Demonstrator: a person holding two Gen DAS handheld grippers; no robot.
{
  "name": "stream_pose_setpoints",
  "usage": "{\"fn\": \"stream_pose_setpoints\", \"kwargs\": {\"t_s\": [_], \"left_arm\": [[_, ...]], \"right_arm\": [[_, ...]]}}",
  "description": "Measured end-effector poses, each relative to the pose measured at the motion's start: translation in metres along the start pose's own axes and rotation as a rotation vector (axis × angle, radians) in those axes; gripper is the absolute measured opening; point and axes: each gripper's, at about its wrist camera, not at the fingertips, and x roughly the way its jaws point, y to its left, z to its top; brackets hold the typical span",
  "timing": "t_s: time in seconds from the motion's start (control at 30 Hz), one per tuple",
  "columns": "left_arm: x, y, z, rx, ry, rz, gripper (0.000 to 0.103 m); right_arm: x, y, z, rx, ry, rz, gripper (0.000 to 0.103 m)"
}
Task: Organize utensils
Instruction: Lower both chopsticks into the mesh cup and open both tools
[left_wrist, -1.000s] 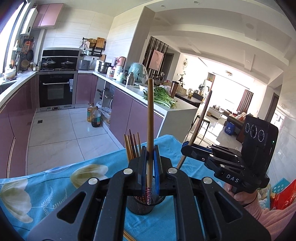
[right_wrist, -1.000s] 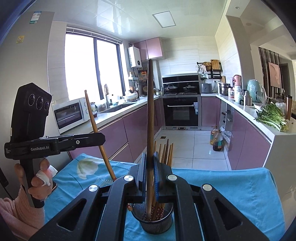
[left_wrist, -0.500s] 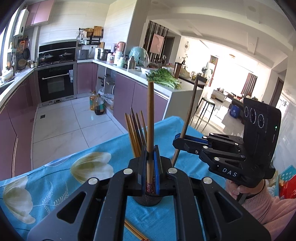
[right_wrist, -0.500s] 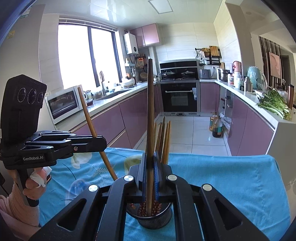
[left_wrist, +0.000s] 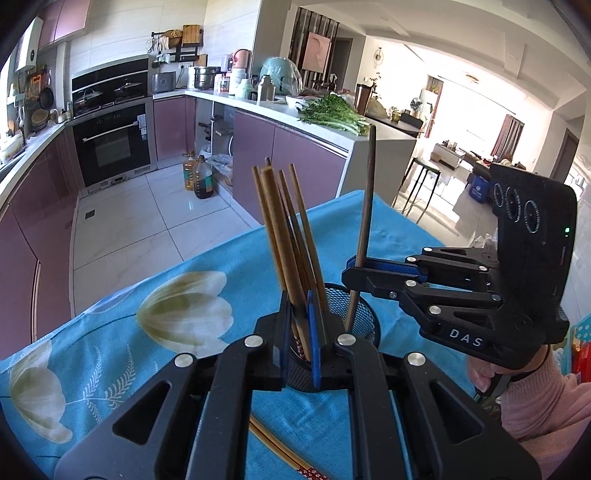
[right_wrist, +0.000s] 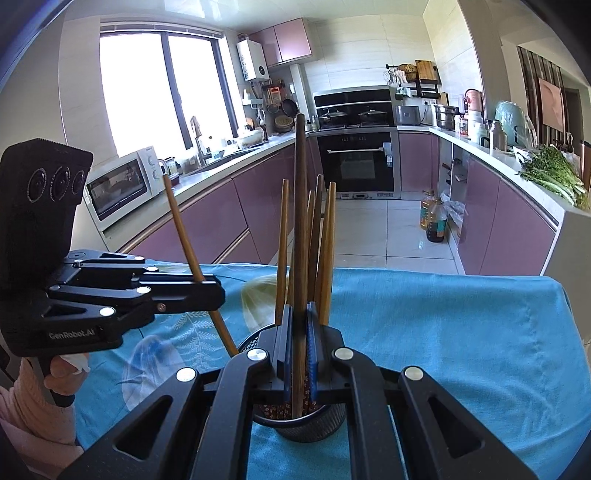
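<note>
Your left gripper (right_wrist: 207, 295) is clamped on a chopstick (right_wrist: 184, 236) angled into the mesh cup (right_wrist: 310, 424) on the desk (right_wrist: 443, 332). Chopsticks (right_wrist: 325, 240) crowd it. Your right gripper (right_wrist: 298, 354) grips a dark chopstick (right_wrist: 300, 221) standing inside.

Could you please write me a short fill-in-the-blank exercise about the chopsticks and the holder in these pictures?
1. Each gripper is shut on one ____.
2. The black mesh holder stands on a ____ floral tablecloth.
3. The chopstick in the right gripper points down into the ____.
4. A spare pair of chopsticks lies flat on the ____.

Missing words: chopstick; blue; holder; tablecloth
</note>
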Motion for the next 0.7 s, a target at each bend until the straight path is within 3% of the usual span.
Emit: {"fn": "stream_pose_setpoints", "kwargs": {"t_s": [0.7], "left_arm": [[0.036, 0.013, -0.006, -0.070, 0.040, 0.012, 0.015]], "right_arm": [[0.010, -0.004, -0.003, 0.046, 0.017, 0.012, 0.008]]}}
